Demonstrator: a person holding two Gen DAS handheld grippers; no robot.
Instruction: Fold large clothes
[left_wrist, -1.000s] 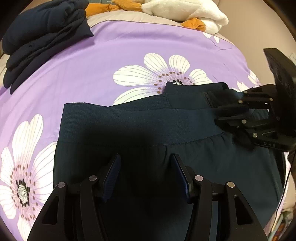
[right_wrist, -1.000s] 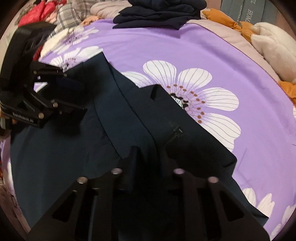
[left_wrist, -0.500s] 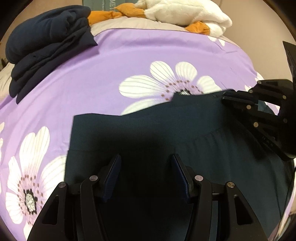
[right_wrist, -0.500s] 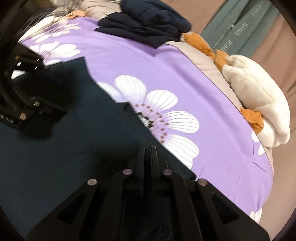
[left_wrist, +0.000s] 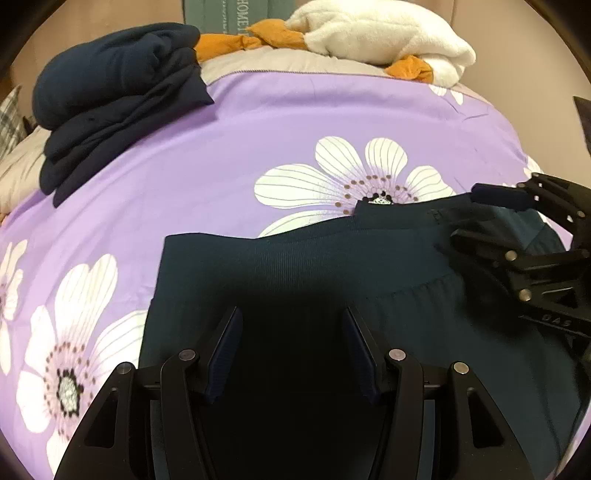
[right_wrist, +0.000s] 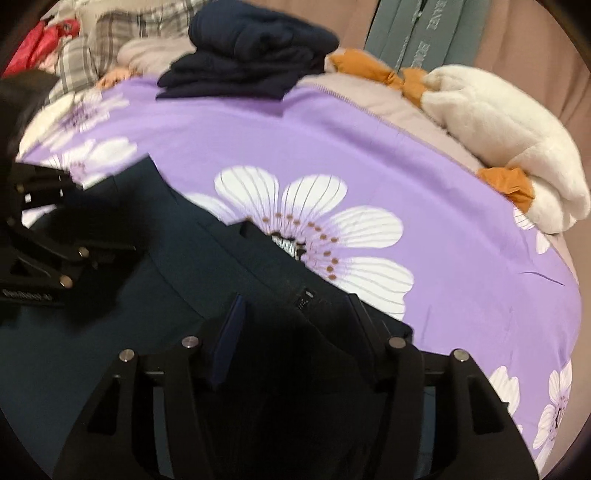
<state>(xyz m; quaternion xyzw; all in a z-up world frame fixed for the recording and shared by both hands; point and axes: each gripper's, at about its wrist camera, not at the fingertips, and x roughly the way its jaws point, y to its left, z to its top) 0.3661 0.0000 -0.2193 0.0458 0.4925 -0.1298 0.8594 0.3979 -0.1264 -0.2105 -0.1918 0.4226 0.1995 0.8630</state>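
A purple bedspread (left_wrist: 229, 155) printed with big white flowers covers the bed and carries everything here. Along its far edge lies a fluffy white blanket (left_wrist: 388, 33) with orange cloth (left_wrist: 236, 40) bunched beside it. At the far left corner sits a stack of folded navy clothes (left_wrist: 110, 92).

The dark teal garment (left_wrist: 332, 266), the piece being folded, lies flat on the near part of the bedspread. Its ribbed band runs across toward the middle of the bed, and one small corner reaches the dark centre of the middle flower (left_wrist: 354, 181).

The left gripper (left_wrist: 291, 354) hovers over the near part of the garment with its jaws held moderately wide, nothing pinched between them. The right gripper (right_wrist: 295, 343) stands above the garment's right edge, near a small zipper (right_wrist: 304, 298); its jaws are opening, with the cloth lying under the gap and the pads clear of it.
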